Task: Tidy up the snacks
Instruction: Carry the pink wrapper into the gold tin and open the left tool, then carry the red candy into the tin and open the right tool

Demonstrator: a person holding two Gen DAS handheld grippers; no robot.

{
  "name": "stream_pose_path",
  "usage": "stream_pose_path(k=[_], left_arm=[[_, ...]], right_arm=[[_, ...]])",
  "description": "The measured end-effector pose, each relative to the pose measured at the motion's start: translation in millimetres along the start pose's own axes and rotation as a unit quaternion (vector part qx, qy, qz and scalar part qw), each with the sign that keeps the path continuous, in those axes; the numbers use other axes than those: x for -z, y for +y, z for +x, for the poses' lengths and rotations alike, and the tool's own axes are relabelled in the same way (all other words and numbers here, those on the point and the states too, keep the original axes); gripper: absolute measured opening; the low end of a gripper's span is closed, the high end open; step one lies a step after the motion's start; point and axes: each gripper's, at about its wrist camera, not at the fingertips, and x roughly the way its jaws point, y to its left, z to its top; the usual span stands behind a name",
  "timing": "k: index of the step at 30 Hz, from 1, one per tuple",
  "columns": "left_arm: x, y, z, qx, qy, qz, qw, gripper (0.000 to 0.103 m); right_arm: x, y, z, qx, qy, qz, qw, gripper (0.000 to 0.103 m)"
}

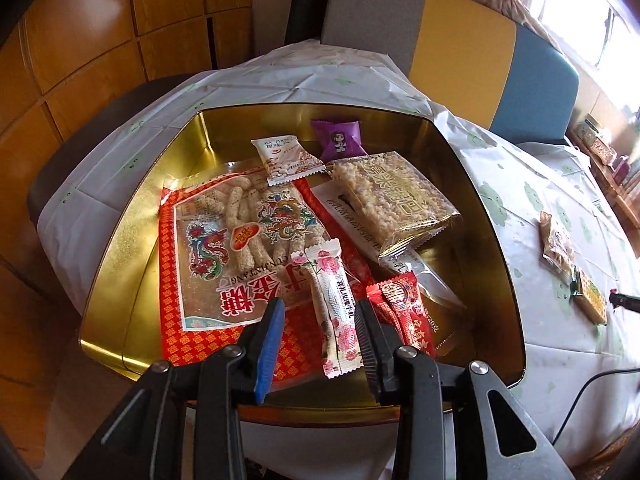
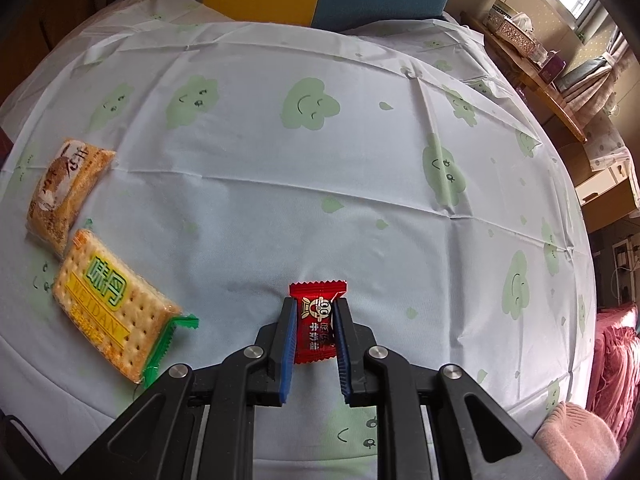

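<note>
Seven snack packets inside one gold tin (image 1: 132,272), left gripper (image 1: 320,308) spread wide above them, right gripper (image 2: 315,306) clamping one red candy (image 2: 318,322), two cracker packs (image 2: 116,308) at left, wide bare tablecloth (image 2: 320,180) ahead.

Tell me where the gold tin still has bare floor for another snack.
The square gold tin is bare in its far-left corner, between the wall and the big red dragon-print bag, and in a strip behind the small purple packet. The middle and near-right are crowded: the clear rice-cake pack, the pink rose-print stick between the open left claw, and the red foil packet.
</note>
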Motion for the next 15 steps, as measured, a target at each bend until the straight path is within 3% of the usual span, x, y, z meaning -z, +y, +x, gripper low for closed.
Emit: stream_pose_path(k=[9,15], left_arm=[[3,3,0,0.003,-0.004,-0.002,1.0,0.039],[3,7,-3,0.003,-0.009,-0.006,0.9999,0.039]], right_arm=[[3,38,-52,-0.085,-0.066,-0.023,0.994,0.018],[7,109,-97,-0.179,-0.105,-0.083,0.975,0.018]])
